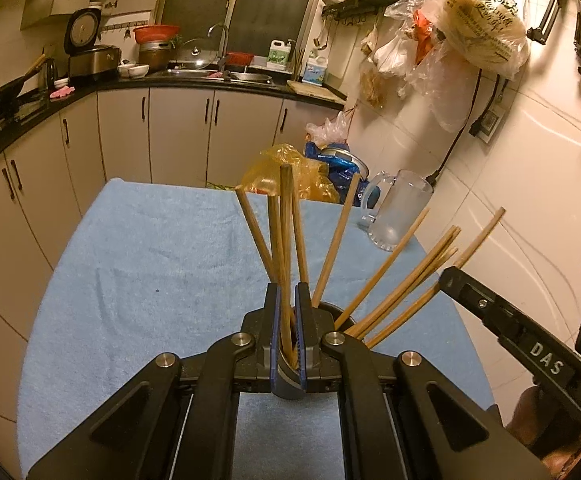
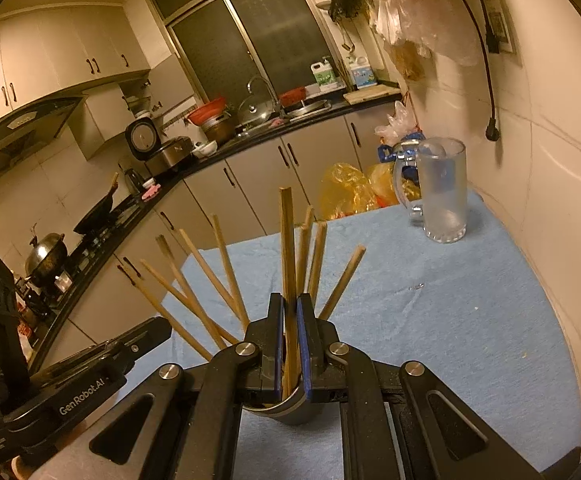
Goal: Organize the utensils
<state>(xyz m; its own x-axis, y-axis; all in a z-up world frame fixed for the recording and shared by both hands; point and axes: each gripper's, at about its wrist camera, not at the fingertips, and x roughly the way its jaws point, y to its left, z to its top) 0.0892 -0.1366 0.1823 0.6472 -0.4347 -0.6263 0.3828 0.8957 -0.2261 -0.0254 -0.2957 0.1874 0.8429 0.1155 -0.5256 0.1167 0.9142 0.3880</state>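
Nearest to us, both claws have their blue-padded jaws drawn in on chopsticks standing in one round metal holder (image 2: pixel 296 410). Our left claw (image 1: pixel 289 292) pinches a darker chopstick (image 1: pixel 286 216) that rises nearly upright from the holder, and our right claw (image 2: pixel 290 304) is closed on a tall chopstick (image 2: pixel 286 240) in the same way. We judge that each grip is taken low, near the rim, so the stick can be lifted straight out or steadied without knocking the rest.

The other wooden chopsticks (image 1: pixel 406 280) fan outward, leaning on the holder's rim at loose angles. They are slim, square-ended, pale and matte, likely light and a little slippery against smooth pads. The holder looks like brushed steel with a rounded lip, and it sits at the near edge of the surface, close under both claws.

The surface carries a blue towel (image 1: pixel 150 260) with a soft, napped weave, which should keep the holder from sliding.

Toward the far right corner stands an empty glass mug (image 2: pixel 442 192), thick-walled, frosted and handled, well apart from the holder. We take it as a possible second container for sorting. Beyond the far edge lie crumpled yellow plastic bags (image 2: pixel 346 188).
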